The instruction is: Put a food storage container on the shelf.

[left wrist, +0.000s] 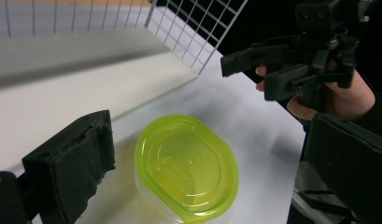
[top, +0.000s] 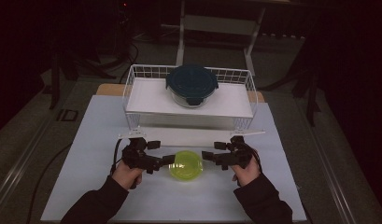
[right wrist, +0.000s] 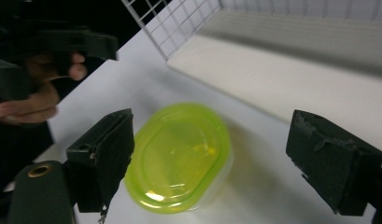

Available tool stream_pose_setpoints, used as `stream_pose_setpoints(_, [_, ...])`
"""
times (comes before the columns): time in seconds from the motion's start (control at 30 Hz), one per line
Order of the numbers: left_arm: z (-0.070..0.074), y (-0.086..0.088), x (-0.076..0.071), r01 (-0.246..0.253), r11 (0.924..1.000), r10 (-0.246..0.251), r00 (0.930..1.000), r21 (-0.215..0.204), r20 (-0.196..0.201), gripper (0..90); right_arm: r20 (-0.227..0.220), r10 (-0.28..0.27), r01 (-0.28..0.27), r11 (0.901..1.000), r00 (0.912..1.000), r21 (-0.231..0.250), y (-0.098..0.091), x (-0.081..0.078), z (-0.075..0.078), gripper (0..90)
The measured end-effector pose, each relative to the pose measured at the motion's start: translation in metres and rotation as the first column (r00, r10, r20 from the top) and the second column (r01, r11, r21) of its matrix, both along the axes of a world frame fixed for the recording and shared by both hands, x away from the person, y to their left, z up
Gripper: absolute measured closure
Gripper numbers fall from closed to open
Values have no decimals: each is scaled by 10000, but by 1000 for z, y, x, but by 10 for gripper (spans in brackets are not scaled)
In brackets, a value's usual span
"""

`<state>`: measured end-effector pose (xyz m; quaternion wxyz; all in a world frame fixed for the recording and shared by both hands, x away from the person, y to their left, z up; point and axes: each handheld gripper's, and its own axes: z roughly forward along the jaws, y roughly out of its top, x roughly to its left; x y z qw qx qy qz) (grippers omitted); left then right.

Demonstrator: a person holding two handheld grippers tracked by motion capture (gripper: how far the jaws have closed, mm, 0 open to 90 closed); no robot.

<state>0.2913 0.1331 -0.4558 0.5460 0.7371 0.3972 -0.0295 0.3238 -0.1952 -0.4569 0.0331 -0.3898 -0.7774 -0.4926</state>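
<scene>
High view: surroundings beyond the white table are dark and hard to make out. A lime-green lidded container lies on the table between the left gripper and the right gripper, near the table's front. Behind it, a white wire basket holds a glass bowl with dark blue lid.

Left gripper view: both jaws spread wide, cut off at the frame edges; the container, translucent, oval-lidded, sits between them, untouched. Right gripper opposite, hand-held.

Right gripper view: jaws likewise apart, nothing held; container between them; left hand dim and blurred.
</scene>
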Motion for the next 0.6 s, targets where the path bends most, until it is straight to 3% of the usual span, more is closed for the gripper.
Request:
stream_pose_setpoints(0.1, [-8,-5,5,104,9999,-98,9985,103,-547,12,-575,-133,134,9999,9983,24,4,3,-6,140])
stream_pose_setpoints(0.2, [-18,-7,11,41,10000,-53,9886,-80,-1507,13,-1279,-180,185,9998,9916,30,7,6,-15,147])
stream_pose_setpoints(0.33, [-32,-12,17,77,9999,-102,9639,-104,-2662,53,-2072,-296,286,9996,9778,-78,10,8,-27,259])
stream_pose_setpoints(0.37, [-32,-12,17,77,9999,-102,9639,-104,-2662,78,-2213,-333,318,9994,9746,-100,10,8,-29,267])
stream_pose_setpoints(0.4, [-38,-13,18,-60,9999,89,9477,100,-3191,134,-2386,-412,389,9991,9702,-145,10,8,-32,300])
stream_pose_setpoints(0.43, [-41,-13,18,-147,9998,190,9385,149,-3447,146,-2588,-464,441,9989,9648,-146,10,8,-35,326])
stream_pose_setpoints(0.47, [-44,-12,18,-194,9996,254,9317,202,-3623,161,-2700,-520,489,9986,9615,-181,10,8,-37,334])
stream_pose_setpoints(0.6, [-52,-7,17,-386,9992,368,9154,36,-4009,317,-3119,-629,625,9980,9480,-115,9,7,-44,451])
